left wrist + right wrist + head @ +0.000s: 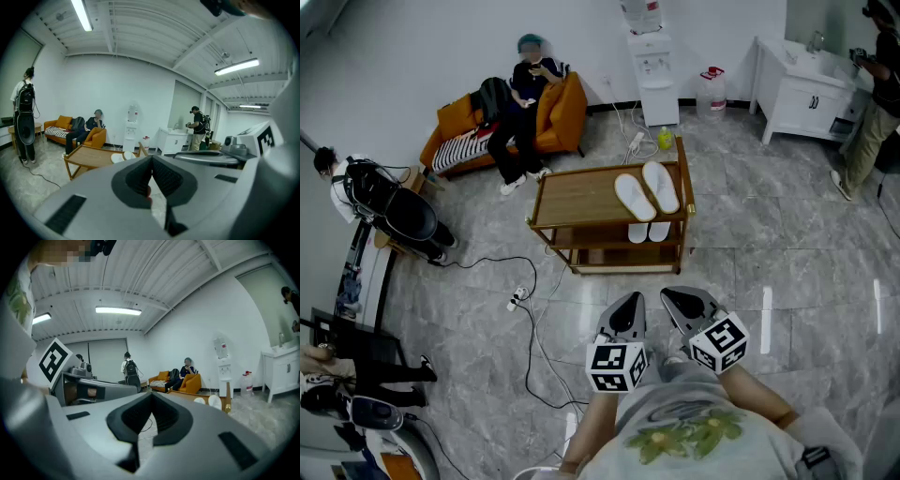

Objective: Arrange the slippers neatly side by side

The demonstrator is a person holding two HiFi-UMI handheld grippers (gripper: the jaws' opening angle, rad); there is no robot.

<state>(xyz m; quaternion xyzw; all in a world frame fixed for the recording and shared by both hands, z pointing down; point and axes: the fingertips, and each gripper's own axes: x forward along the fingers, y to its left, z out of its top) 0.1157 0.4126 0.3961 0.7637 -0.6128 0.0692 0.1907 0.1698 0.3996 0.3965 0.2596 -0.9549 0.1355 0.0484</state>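
1. Head view: the wooden rack carries two white slippers on its top shelf, side by side (another pair sits beneath).
2. Their long axes are parallel, running far-left to near-right.
3. Left gripper and right gripper: jaws together, nothing held.

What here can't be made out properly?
- Lower-shelf white slippers: head view, mostly hidden under the brown wooden tabletop.
- Top white fabric slippers: right gripper view, too small for detail.
- Standing person in khaki trousers: head view, cut by the right edge.
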